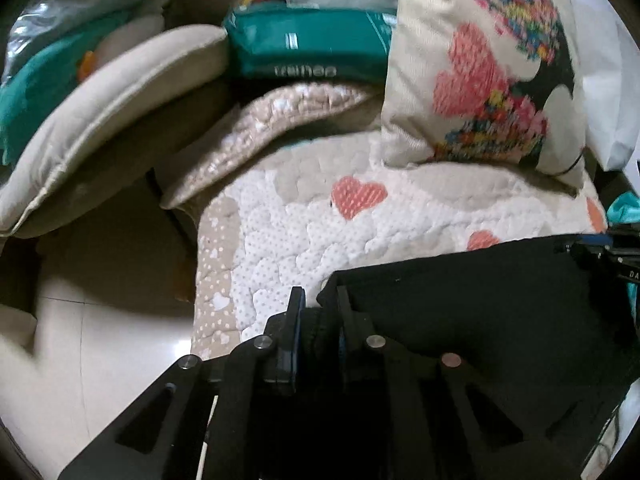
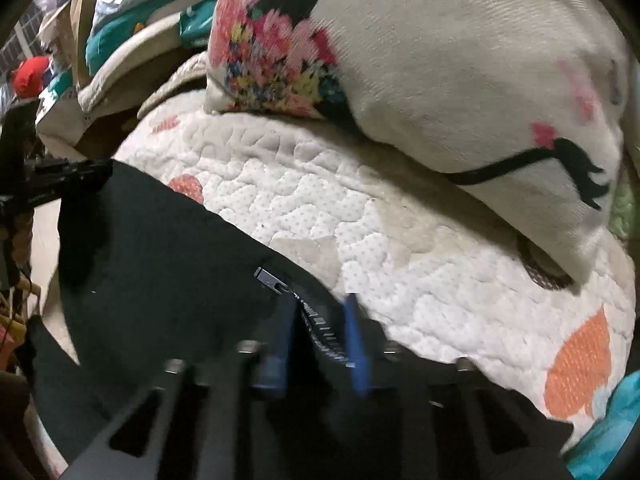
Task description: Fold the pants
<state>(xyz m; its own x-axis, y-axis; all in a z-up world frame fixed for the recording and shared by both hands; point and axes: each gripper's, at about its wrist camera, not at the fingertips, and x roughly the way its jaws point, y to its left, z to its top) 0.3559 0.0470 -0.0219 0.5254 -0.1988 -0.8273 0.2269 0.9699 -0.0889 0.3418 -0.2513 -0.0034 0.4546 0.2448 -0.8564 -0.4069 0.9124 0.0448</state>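
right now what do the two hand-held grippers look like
Both are matte black, with angular slotted linkage arms and round silver pivot pins. The left hand-held gripper has black fingers with blue pads; the right hand-held gripper shows bright blue fingers. No cables or sleeves show.

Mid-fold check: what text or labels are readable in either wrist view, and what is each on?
Teal plastic package: white lettering, upside down and blurred, unreadable.
Other gripper's black body: "DA", cut off at the frame edge.
Black pants, waistband label: white print, too blurred to read.
Nothing else legible.
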